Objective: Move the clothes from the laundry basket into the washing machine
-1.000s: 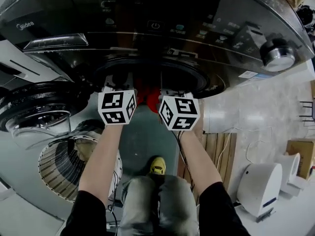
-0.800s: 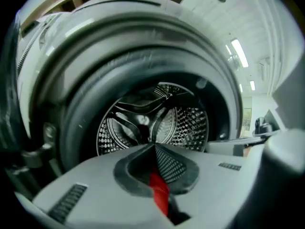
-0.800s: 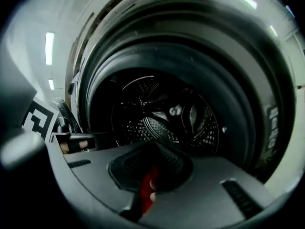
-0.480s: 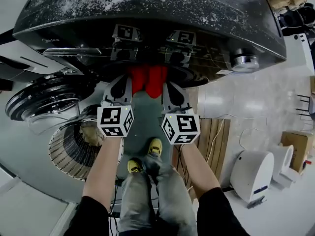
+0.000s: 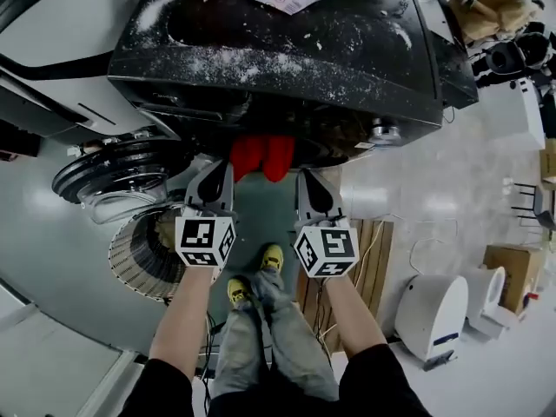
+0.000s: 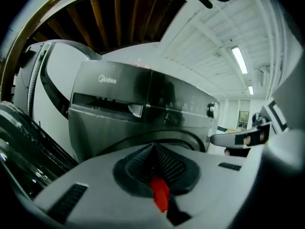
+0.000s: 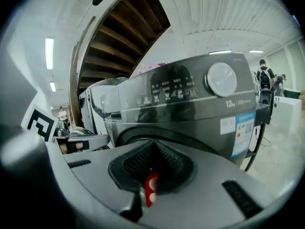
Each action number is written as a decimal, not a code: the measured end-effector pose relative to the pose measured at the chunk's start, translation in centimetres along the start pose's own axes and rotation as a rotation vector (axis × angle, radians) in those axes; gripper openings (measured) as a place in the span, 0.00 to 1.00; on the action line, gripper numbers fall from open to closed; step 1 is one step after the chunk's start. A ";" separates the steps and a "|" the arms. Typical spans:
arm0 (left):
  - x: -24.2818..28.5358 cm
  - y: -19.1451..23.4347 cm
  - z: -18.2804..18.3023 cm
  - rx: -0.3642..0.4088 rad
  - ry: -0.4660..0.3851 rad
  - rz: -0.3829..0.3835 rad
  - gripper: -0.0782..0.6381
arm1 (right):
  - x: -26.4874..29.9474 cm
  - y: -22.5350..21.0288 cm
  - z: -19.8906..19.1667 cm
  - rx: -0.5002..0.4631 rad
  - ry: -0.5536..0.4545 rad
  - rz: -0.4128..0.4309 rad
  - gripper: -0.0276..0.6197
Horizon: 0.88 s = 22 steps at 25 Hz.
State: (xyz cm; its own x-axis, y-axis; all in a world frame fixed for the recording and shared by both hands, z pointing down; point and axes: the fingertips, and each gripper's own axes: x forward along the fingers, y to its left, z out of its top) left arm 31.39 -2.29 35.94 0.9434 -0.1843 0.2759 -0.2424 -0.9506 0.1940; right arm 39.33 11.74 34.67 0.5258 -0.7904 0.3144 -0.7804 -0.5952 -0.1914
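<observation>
Both tongs are coming up and back from the machine's mouth, and the red garment [image 5: 261,156] is coming with them! A second ago they were pushed in low at the round opening. Now the left tongs [image 5: 221,168] and the right tongs [image 5: 306,177] are riding higher, side by side, in front of the washing machine [image 5: 287,59], just under its dusty top edge.

Neither grip is giving. In the left gripper view the jaws are squeezed fully together with a tongue of red cloth pinched between them. The right gripper view is showing the same: jaws clamped tight, a red strip caught in the pads. The cloth is hanging between the two, in front of the machine and not inside it.

The laundry basket [image 5: 143,263] is sitting down to the left on the floor, beside the open door [image 5: 117,176], and something pale is lying in it.

So this piece isn't delivered yet. By my reading, the lift is gathering it clear before it goes down into the drum and is let go.
</observation>
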 end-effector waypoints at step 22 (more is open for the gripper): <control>-15.7 -2.9 18.3 0.098 -0.074 -0.017 0.12 | -11.7 9.0 15.7 0.033 -0.041 0.029 0.05</control>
State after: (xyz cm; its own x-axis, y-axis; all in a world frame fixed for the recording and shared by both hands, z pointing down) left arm 21.41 -1.24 13.81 0.9620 -0.1827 0.2029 -0.2067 -0.9729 0.1038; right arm 31.47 13.40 14.69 0.5173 -0.8121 0.2699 -0.7842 -0.5761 -0.2306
